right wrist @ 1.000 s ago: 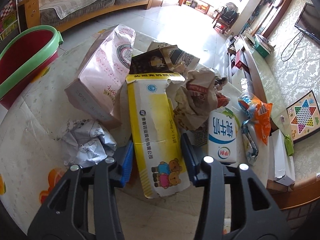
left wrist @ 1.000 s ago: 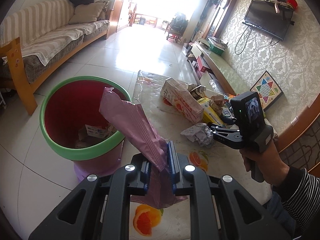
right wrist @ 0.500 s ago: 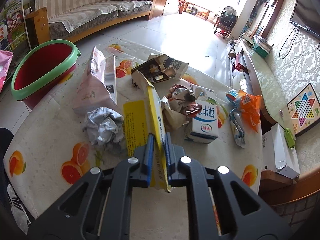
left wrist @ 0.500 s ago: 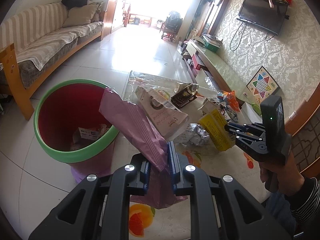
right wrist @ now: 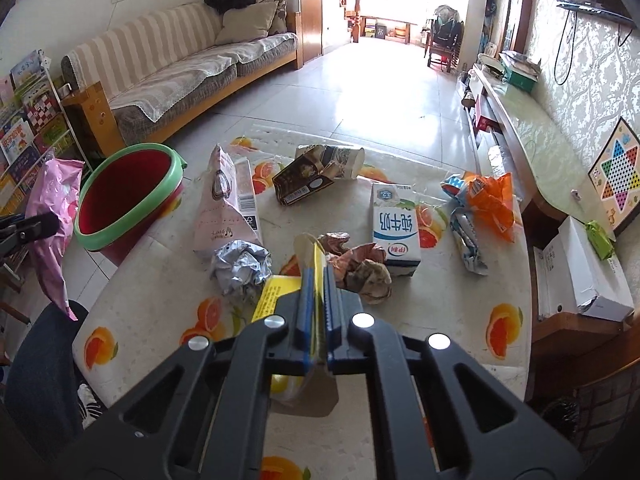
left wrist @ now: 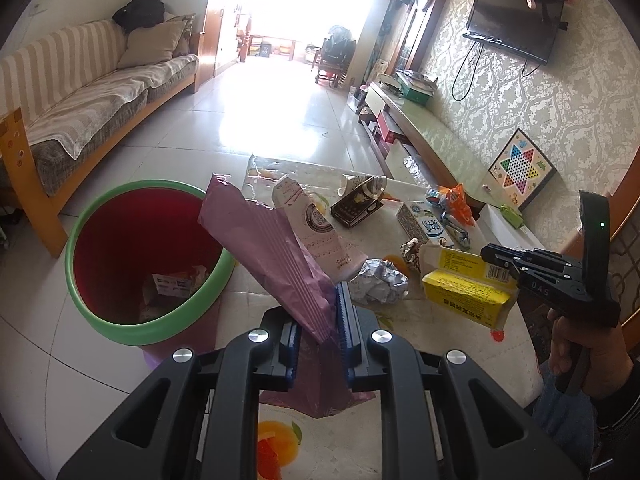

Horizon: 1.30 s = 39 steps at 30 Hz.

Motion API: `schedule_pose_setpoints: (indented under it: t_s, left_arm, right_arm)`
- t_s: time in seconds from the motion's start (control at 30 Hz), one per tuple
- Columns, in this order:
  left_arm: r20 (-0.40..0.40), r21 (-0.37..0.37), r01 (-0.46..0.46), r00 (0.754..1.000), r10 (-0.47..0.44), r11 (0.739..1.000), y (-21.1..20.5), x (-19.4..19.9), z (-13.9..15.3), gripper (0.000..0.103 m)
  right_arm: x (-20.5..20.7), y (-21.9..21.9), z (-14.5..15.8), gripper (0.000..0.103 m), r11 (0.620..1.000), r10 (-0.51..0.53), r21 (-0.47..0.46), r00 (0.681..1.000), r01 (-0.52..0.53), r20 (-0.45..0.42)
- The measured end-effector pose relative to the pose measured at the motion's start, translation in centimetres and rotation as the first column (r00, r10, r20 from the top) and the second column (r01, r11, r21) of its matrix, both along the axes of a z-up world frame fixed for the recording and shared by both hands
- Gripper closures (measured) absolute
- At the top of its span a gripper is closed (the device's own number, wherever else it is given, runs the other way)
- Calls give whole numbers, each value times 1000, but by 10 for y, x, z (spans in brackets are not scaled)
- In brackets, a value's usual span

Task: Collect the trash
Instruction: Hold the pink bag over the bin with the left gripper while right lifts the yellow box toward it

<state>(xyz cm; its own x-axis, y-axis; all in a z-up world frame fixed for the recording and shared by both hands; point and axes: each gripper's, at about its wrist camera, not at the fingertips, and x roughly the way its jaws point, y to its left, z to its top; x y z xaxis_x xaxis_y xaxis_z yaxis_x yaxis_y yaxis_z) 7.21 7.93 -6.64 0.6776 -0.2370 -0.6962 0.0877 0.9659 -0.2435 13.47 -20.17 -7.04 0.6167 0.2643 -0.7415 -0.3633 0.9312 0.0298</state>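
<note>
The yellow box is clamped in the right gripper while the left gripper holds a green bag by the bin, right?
Not quite: the bag in the left gripper is pink, as the left wrist view shows. The rest holds: the right gripper clamps the yellow box, and the bin stands beside the bag.

Pale tiled floor (left wrist: 168,168), glossy, glare at centre. Striped sofa (left wrist: 92,92) on a wood frame, upper left. Bright doorway (left wrist: 288,4) at top, blown out. Patterned wallpaper (left wrist: 560,96) right; TV (left wrist: 516,20) mounted upper right. Low long cabinet (left wrist: 432,140) beneath. Bookshelf (right wrist: 24,120) at left edge.
</note>
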Motion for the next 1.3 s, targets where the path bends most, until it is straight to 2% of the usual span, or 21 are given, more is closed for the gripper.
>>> schedule_pose_setpoints:
  t_s: [0.17, 0.27, 0.37, 0.57, 0.63, 0.7, 0.73, 0.83, 0.93, 1.03, 1.13, 1.2, 1.3]
  left_arm:
    - [-2, -7, -7, 1000, 7, 1000, 3, -1, -1, 89]
    - [-6, -7, -13, 1000, 13, 1000, 5, -1, -3, 89]
    - [-8, -12, -20, 1000, 20, 1000, 8, -3, -5, 89]
    - [-4, -13, -31, 1000, 31, 999, 11, -5, -5, 87]
    - [-11, -14, -32, 999, 32, 999, 12, -4, -8, 87]
    - [-15, -16, -31, 999, 31, 999, 10, -3, -10, 87]
    - [-16, -16, -31, 999, 31, 999, 9, -3, -11, 87]
    - [-17, -18, -27, 1000, 26, 999, 6, -1, -12, 87]
    - [-18, -22, -19, 1000, 18, 1000, 3, 0, -15, 87]
    - [-20, -24, -12, 1000, 11, 1000, -1, 0, -18, 87]
    - [-20, -27, -3, 1000, 2, 1000, -4, 0, -18, 87]
    - [-19, -22, 0, 1000, -1, 1000, -5, -2, -19, 87]
    - [-20, -19, -7, 1000, 6, 1000, -1, -2, -19, 87]
  right_arm:
    - [0, -5, 6, 99, 999, -9, 34, 1000, 10, -18]
    - [-2, 0, 9, 100, 1000, 1, -8, 1000, -1, 6]
    - [0, -3, 5, 101, 1000, 3, 25, 999, -2, -32]
    - [-12, 2, -11, 101, 998, 30, -53, 998, -33, -51]
    - [-17, 3, -16, 88, 996, 47, -73, 997, -52, -62]
    - [-23, -4, -15, 26, 997, 29, -66, 999, -32, -38]
    - [-25, -9, -12, 19, 999, 16, -42, 1000, -17, -22]
    - [-23, -24, -8, 16, 1000, -19, 17, 999, 20, -42]
    - [-19, -31, -13, 9, 998, -50, 35, 993, 54, -110]
    - [-22, -24, -26, 7, 997, -36, 64, 980, 50, -196]
    - [-31, -10, -42, 6, 996, -20, 85, 970, 41, -240]
    - [-31, -5, -57, 6, 987, -38, 136, 953, 82, -299]
    - [-27, -2, -78, 6, 950, -82, 244, 912, 193, -402]
